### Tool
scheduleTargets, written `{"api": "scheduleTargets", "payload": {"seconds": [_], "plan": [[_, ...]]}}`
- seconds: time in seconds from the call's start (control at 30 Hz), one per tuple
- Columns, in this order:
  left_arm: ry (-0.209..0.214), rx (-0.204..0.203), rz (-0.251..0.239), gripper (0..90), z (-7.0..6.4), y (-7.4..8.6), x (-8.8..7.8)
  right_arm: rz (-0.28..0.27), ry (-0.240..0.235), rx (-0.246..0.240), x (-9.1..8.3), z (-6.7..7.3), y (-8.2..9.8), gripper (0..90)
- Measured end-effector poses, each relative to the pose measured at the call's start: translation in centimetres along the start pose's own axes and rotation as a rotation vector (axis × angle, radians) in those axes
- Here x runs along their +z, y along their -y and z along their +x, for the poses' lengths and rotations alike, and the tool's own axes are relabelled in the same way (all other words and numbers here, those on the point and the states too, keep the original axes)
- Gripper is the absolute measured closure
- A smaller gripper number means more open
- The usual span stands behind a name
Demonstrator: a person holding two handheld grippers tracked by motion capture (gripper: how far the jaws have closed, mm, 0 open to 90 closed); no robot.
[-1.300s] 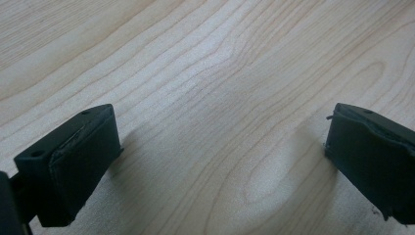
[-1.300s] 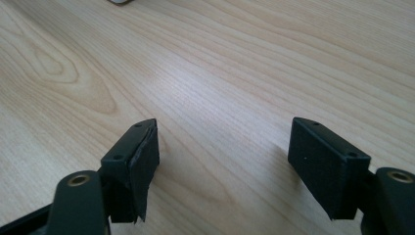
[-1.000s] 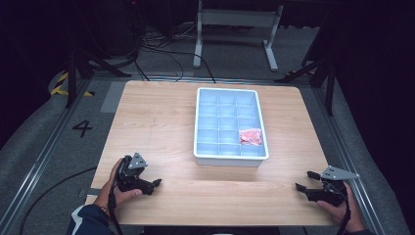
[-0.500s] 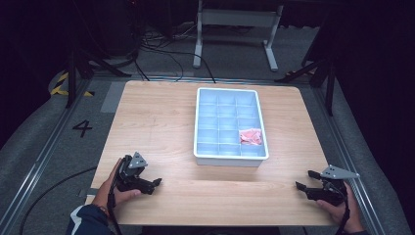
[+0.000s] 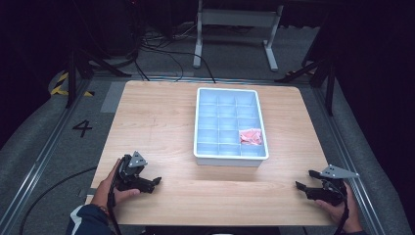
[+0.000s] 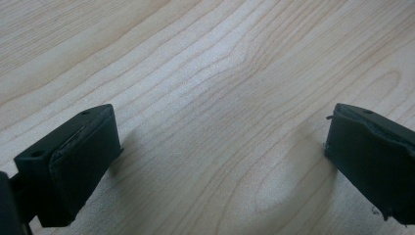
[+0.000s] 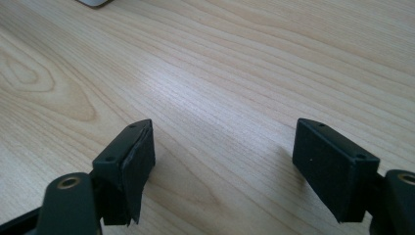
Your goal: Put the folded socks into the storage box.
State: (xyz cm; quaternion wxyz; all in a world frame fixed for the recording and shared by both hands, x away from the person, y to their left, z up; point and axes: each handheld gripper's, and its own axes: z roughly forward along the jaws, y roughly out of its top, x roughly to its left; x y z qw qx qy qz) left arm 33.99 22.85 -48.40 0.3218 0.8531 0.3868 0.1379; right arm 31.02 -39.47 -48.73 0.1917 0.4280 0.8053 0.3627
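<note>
High view overlooks table (image 5: pixel 161 122); gripper views skim it.

White compartment tray (image 5: pixel 230 157) mid-table; crumpled pink item (image 5: pixel 250 136) in near-right compartment.

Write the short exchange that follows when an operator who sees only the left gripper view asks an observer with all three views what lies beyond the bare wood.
Operator: My left claw is open over bare wood. Is anything on the table?
Observer: Yes. A white divided tray sits at the table's middle, beyond both claws and apart from them.
Operator: Is anything in it?
Observer: One crumpled pink item lies in the right column, in the second compartment from the near end.
Operator: And the other hand?
Observer: The right claw is open near the table's near right corner, with nothing between its jaws.
</note>
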Motion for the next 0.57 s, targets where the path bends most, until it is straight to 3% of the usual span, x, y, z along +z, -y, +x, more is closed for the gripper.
{"api": "scheduleTargets", "payload": {"seconds": [0.57], "plan": [[-0.019, -0.016, -0.004, 0.0, -0.05, -0.17, 0.16, 0.002, 0.005, 0.008, 0.02, -0.02, -0.01, 22.6]]}}
